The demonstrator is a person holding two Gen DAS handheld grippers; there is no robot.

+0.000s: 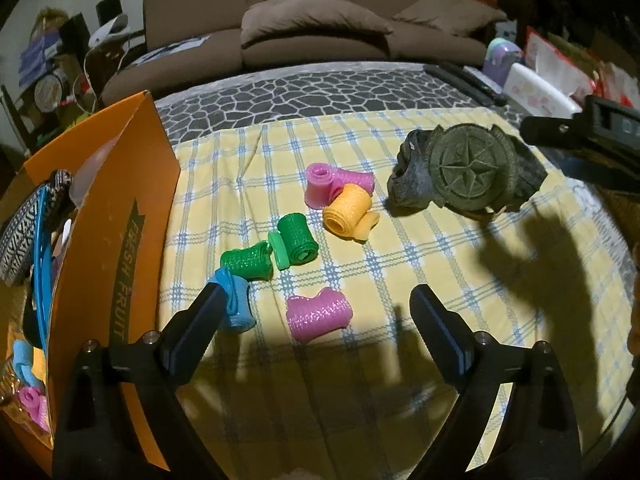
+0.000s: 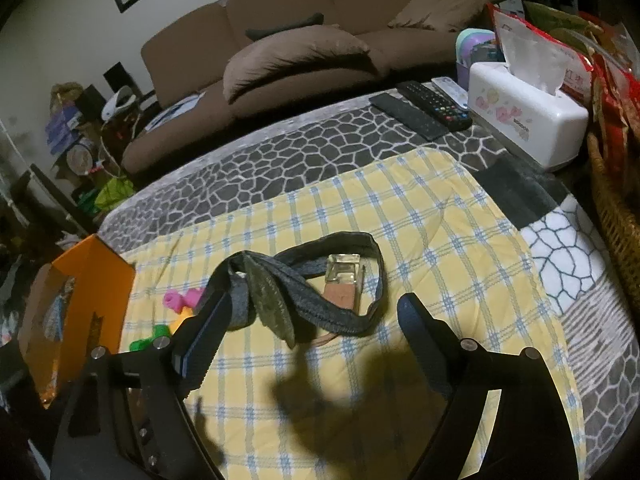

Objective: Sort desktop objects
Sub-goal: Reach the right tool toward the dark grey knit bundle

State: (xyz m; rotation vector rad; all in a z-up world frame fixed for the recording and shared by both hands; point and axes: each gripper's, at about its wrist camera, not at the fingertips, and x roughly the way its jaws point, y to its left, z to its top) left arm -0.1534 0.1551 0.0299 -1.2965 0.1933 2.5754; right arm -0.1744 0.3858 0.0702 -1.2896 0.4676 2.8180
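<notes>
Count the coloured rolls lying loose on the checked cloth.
6: pink and yellow touching near the belt, two green mid-cloth, blue by the left gripper's finger, pink nearest. More lie inside the orange box, partly hidden.

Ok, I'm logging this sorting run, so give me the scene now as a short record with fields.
surface: yellow plaid cloth
loose rolls: two pink, two green, one orange, one blue
box: orange box at left, some rolls already inside
belt: dark belt, compass buckle
left gripper: open, empty, above the near pink roll
right gripper: open, empty, at the belt
</notes>
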